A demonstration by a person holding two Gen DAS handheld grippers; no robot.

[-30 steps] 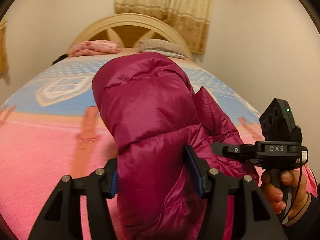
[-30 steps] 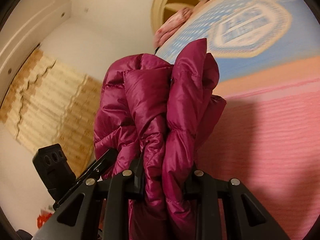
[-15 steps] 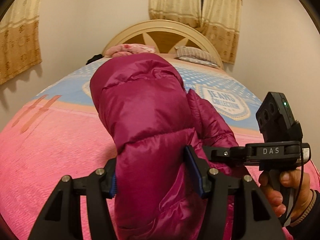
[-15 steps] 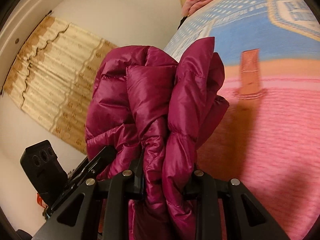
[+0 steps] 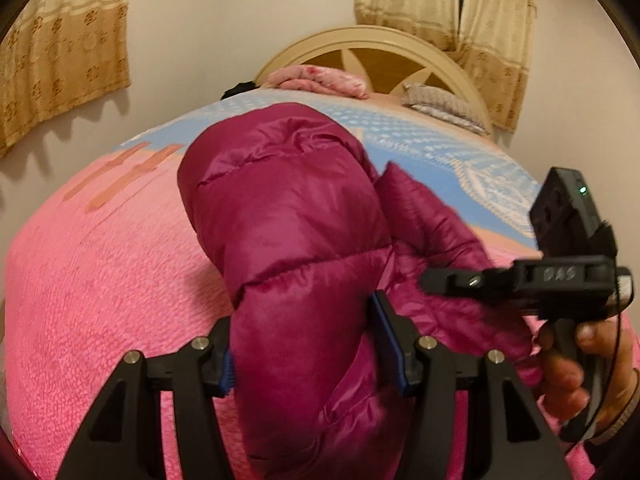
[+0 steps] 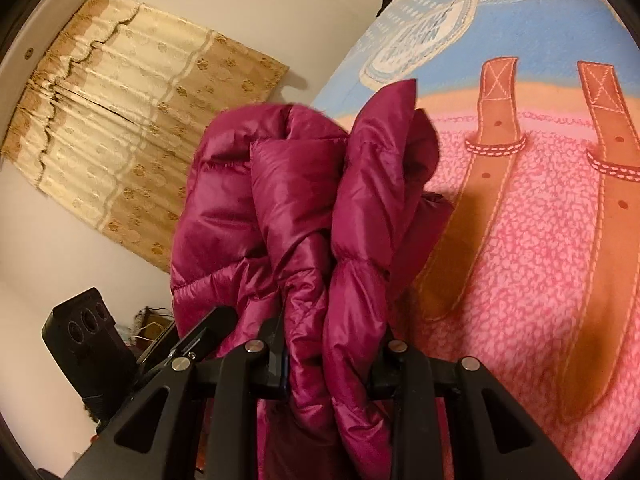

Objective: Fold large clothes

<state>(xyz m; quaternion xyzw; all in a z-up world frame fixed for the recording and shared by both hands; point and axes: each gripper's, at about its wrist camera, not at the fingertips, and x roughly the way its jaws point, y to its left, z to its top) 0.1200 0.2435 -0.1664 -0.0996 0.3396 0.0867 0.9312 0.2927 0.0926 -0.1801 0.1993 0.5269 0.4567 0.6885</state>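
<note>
Closest in, the left hand-held gripper (image 5: 308,344) is clamped on a thick quilted roll of the magenta down jacket (image 5: 288,216), its blue pads pressed into the puffy fabric at a medium spread. In its own view the right hand-held gripper (image 6: 332,356) pinches a narrower, bunched-up fold of the same jacket, jaws set close together on it. The right one also shows at the right edge of the left view, gripped by a hand (image 5: 576,368), with its fingers reaching into the jacket just beside the left one's hold.

The jacket hangs between the two grips, lifted clear of the bed (image 5: 100,280), and its bulk runs forward and upward away from both pairs of fingers, so its long axis points along the grippers toward the headboard (image 5: 372,44). The pink bedspread lies below and ahead, well within reach; the two holds sit side by side, neither clearly nearer to it.

Farther off are the pillows (image 5: 320,80) and the curtains (image 5: 444,0) on the wall.

My guess is that laying the jacket down lengthwise on the bed comes next.
</note>
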